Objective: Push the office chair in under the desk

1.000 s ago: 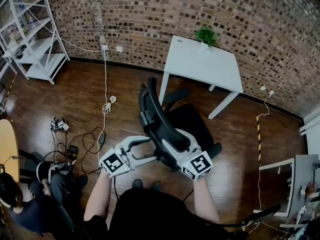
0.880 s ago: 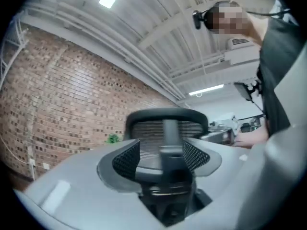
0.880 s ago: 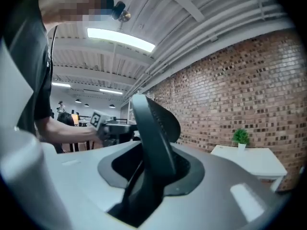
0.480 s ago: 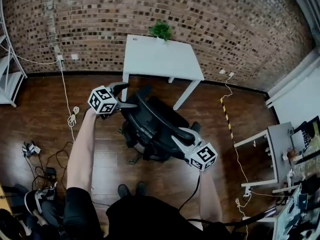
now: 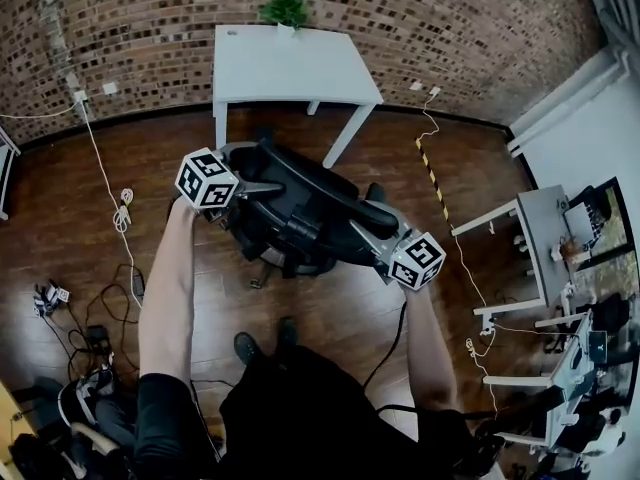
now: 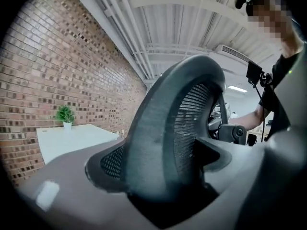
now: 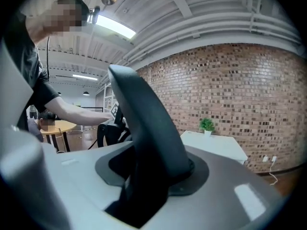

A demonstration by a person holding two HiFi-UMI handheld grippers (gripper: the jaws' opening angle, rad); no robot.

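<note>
While both tongs bear on the chair's backrest from the person's side, the surroundings lie as follows.

**Beyond the tongs.** A white desk [image 5: 290, 68] stands past the chair against a brick wall [image 5: 450, 28], with a small potted plant [image 5: 285, 10] at its far edge. Two of its legs come down on the near side. A straight leg [image 5: 217, 128] is just beyond the left tongs [image 5: 268, 184]. A slanted leg [image 5: 343, 136] is beyond and between the two tongs. The chair's far side lies near both legs.

**Outward of the left tongs.** A coiled white cable [image 5: 122, 211] and a tangle of dark leads [image 5: 105, 313] lie on the wooden floor [image 5: 60, 228].

**Outward of the right tongs [image 5: 366, 234].** A yellow-and-black striped strip [image 5: 432, 176] lies on the floor. White tables [image 5: 535, 223] stand well apart, further out.

**Office chair [image 5: 300, 218].** It is black and stands between the tongs and the desk, with its seat on the desk side and mostly short of the desktop. Its curved backrest [image 5: 335, 186] faces the person and spans from one pair of tongs to the other.

**Left tongs.** These are at the backrest's left end. The jaws stand wide and have just been closing, and the mesh and rim fill the gap between the pads, which press on them.

**Right tongs.** These are at the backrest's right end. The jaws have just been opening and stand wide about the rim. One pad lies on the rim, and a dark gap shows on the other side.
</note>
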